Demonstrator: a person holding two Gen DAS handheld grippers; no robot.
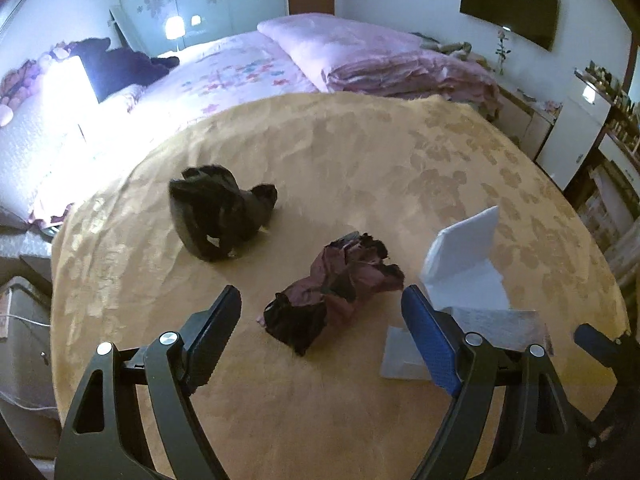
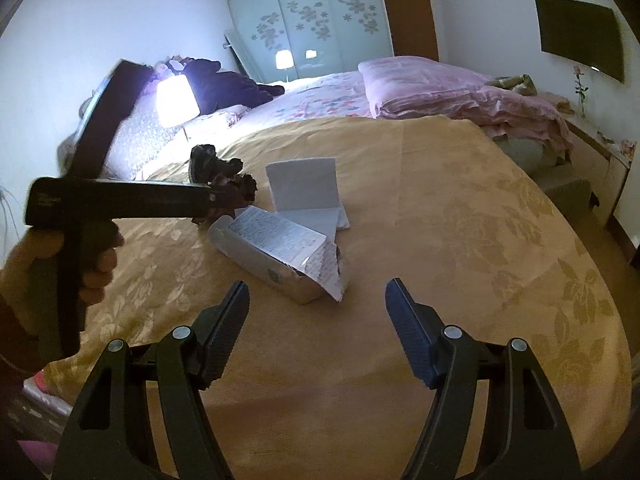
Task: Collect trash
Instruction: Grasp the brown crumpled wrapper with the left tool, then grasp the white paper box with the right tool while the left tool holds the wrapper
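On the tan bedspread lie a crumpled maroon wrapper, a crumpled black bag, a folded white paper and a flat printed package. My left gripper is open, with the maroon wrapper between its fingers, not touching. In the right wrist view my right gripper is open and empty, just short of the printed package. The white paper stands behind it. The black bag and the wrapper are partly hidden by the hand-held left gripper's body.
A folded pink quilt and a floral sheet lie farther up the bed. A lit lamp glares at the headboard on the left. A wardrobe, wall TV and white cabinets stand around.
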